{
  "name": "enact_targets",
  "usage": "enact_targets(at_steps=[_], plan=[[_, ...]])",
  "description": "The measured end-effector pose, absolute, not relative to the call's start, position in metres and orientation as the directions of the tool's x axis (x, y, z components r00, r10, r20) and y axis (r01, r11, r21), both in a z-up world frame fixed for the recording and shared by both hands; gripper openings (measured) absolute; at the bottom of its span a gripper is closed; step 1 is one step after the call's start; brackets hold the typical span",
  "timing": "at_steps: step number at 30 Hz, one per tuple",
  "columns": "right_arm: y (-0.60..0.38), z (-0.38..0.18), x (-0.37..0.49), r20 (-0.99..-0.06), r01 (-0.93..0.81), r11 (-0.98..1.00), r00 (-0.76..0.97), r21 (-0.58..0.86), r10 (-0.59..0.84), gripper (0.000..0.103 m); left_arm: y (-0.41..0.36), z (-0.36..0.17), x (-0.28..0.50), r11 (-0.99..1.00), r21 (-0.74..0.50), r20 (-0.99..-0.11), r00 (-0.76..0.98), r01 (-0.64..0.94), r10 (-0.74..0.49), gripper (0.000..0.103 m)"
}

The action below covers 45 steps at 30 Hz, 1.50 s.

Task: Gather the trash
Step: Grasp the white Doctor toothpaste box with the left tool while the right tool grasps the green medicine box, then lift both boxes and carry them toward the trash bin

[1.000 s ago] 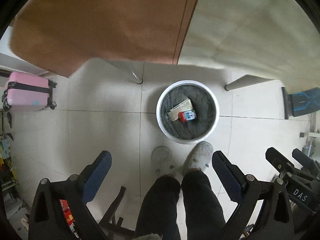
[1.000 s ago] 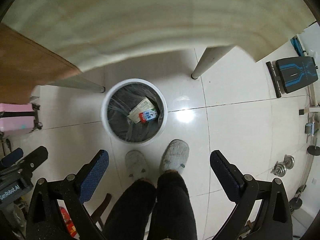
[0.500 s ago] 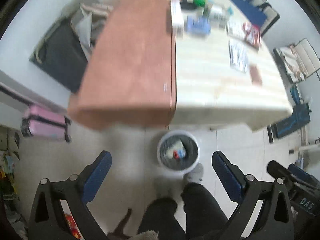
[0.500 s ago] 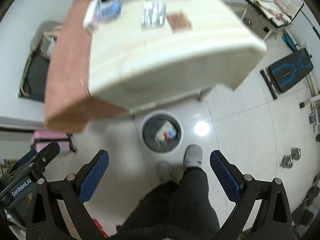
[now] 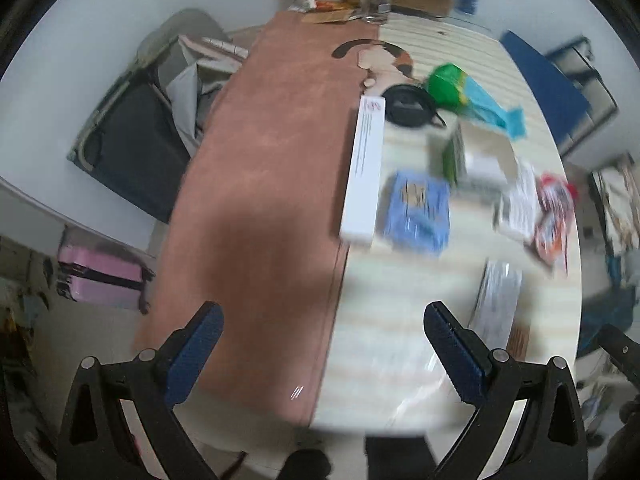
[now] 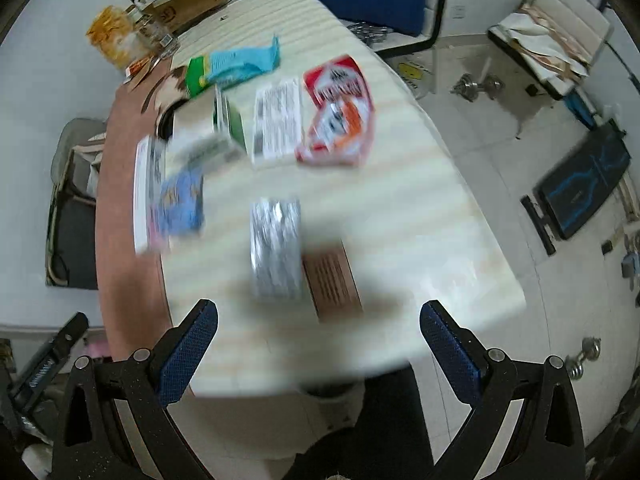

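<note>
Trash lies scattered on my pale striped tabletop (image 6: 420, 208): a silver foil blister pack (image 6: 275, 249) touching a brown card (image 6: 331, 283), a red-and-white wrapper (image 6: 340, 112), a blue packet (image 5: 418, 212), a long white box (image 5: 364, 168). My left gripper (image 5: 322, 354) and right gripper (image 6: 318, 350) hang above the near edge, both spread wide, holding nothing. Motion blur hides labels.

Motion blur leaves no print on the table's packages readable.

A pink suitcase (image 5: 100, 278) stands on the floor off the tabletop's left edge; dumbbells (image 6: 478, 85) and a black-and-blue board (image 6: 586, 182) lie beyond its right edge.
</note>
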State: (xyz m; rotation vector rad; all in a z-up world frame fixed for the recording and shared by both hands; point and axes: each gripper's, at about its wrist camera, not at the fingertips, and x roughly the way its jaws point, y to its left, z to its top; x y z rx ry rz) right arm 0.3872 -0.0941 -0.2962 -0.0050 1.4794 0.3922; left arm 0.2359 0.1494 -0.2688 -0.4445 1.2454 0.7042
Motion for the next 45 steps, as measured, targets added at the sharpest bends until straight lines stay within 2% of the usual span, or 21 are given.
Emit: enact_targets(at_steps=[9, 11, 13, 14, 15, 19, 20, 21, 22, 26, 37, 45], plan=[[0.067, -0.354, 0.495, -0.969, -0.373, 0.895, -0.058, 0.245, 0.241, 0.102, 0.23, -0.342, 0.338, 0.671, 0.012, -0.989, 0.092, -0.741, 0.119, 0.101], [0.092, -0.371, 0.504, -0.973, -0.396, 0.889, -0.077, 0.229, 0.216, 0.102, 0.241, -0.363, 0.354, 0.683, 0.017, -0.993, 0.068, -0.731, 0.098, 0.09], [0.114, -0.389, 0.51, -0.975, -0.416, 0.882, -0.107, 0.221, 0.194, 0.102, 0.249, -0.382, 0.367, 0.696, 0.035, -0.996, 0.036, -0.717, 0.087, 0.063], [0.119, -0.395, 0.511, -0.975, -0.423, 0.879, -0.118, 0.221, 0.188, 0.102, 0.251, -0.387, 0.369, 0.7, 0.037, -0.996, 0.03, -0.713, 0.082, 0.052], [0.128, -0.404, 0.512, -0.977, -0.431, 0.877, -0.131, 0.211, 0.17, 0.102, 0.254, -0.391, 0.37, 0.702, 0.027, -0.997, 0.033, -0.711, 0.071, 0.034], [0.145, -0.425, 0.511, -0.983, -0.461, 0.872, -0.14, 0.167, 0.115, 0.102, 0.261, -0.391, 0.362, 0.687, 0.027, -0.996, 0.042, -0.726, 0.084, 0.033], [0.147, -0.427, 0.511, -0.984, -0.464, 0.87, -0.137, 0.164, 0.112, 0.099, 0.261, -0.391, 0.359, 0.684, 0.034, -0.995, 0.039, -0.729, 0.091, 0.033], [0.15, -0.43, 0.511, -0.987, -0.475, 0.868, -0.13, 0.148, 0.097, 0.088, 0.261, -0.389, 0.355, 0.68, 0.042, -0.994, 0.036, -0.732, 0.1, 0.033], [0.152, -0.431, 0.51, -0.987, -0.481, 0.864, -0.129, 0.148, 0.097, 0.083, 0.261, -0.388, 0.351, 0.677, 0.046, -0.994, 0.036, -0.735, 0.106, 0.033], [0.158, -0.425, 0.505, -0.993, -0.52, 0.846, -0.085, 0.118, 0.086, 0.074, 0.254, -0.373, 0.335, 0.665, 0.075, -0.986, 0.042, -0.743, 0.159, 0.032], [0.128, -0.342, 0.482, -0.975, -0.524, 0.836, 0.042, 0.164, 0.218, 0.073, 0.215, -0.285, 0.287, 0.657, 0.031, -0.945, 0.192, -0.753, 0.264, 0.032], [0.043, -0.261, 0.395, -0.941, -0.474, 0.851, 0.12, 0.226, 0.317, 0.073, 0.18, -0.227, 0.215, 0.731, -0.087, -0.905, 0.361, -0.677, 0.226, 0.032]])
